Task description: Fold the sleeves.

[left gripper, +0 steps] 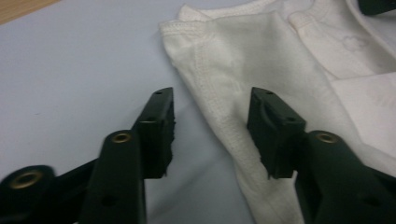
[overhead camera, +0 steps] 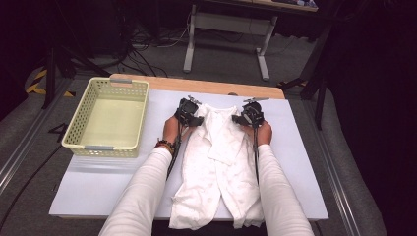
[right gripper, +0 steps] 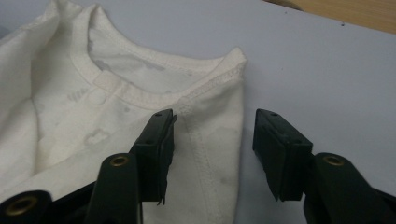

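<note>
On the left of the desk (overhead camera: 295, 147) stands a pale yellow basket (overhead camera: 83, 129), well apart from the work. Just right of it, the left claw (overhead camera: 195, 119) sits at the left shoulder of the white shirt (overhead camera: 216, 172), which lies flat along the middle of the desk, collar at the far end. In the left gripper view its jaws are half apart, with the shirt's stitched edge (left gripper: 219, 107) between them; the pads do not press it. At the right shoulder is the right claw (overhead camera: 241, 119), also half open. In the right gripper view the shoulder seam (right gripper: 205, 154) lies between its jaws, not pinched.
</note>
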Action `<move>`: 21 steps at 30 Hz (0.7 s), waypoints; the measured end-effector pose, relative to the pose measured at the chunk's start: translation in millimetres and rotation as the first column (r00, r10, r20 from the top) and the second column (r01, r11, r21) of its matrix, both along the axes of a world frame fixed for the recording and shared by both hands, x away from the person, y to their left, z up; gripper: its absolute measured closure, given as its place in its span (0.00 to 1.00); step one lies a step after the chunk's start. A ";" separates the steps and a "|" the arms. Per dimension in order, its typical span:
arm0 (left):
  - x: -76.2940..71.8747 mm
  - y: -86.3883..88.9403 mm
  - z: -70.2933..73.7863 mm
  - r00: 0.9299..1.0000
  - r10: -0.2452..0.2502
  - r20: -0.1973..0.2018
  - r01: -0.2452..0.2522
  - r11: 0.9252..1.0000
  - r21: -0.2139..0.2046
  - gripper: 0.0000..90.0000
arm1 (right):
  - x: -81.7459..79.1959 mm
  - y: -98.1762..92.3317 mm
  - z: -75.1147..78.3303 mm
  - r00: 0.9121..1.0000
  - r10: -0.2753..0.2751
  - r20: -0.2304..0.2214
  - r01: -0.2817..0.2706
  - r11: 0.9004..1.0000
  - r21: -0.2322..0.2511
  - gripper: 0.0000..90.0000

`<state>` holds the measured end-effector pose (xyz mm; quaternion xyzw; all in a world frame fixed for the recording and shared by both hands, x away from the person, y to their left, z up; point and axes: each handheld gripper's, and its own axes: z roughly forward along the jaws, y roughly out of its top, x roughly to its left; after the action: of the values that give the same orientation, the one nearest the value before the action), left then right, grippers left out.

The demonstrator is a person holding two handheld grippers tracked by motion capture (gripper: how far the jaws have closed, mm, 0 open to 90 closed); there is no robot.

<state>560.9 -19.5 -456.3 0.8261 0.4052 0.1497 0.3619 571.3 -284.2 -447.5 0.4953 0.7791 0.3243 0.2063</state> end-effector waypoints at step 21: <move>-9.2 -4.2 17.5 0.993 -0.050 0.111 0.045 0.998 0.045 0.97 | -16.1 7.3 14.4 0.998 0.035 0.043 -0.035 0.999 0.000 0.97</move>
<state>551.7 -23.7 -438.8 0.8332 0.3613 0.1957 0.3701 555.1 -276.9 -433.1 0.4744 0.7831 0.3386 0.2169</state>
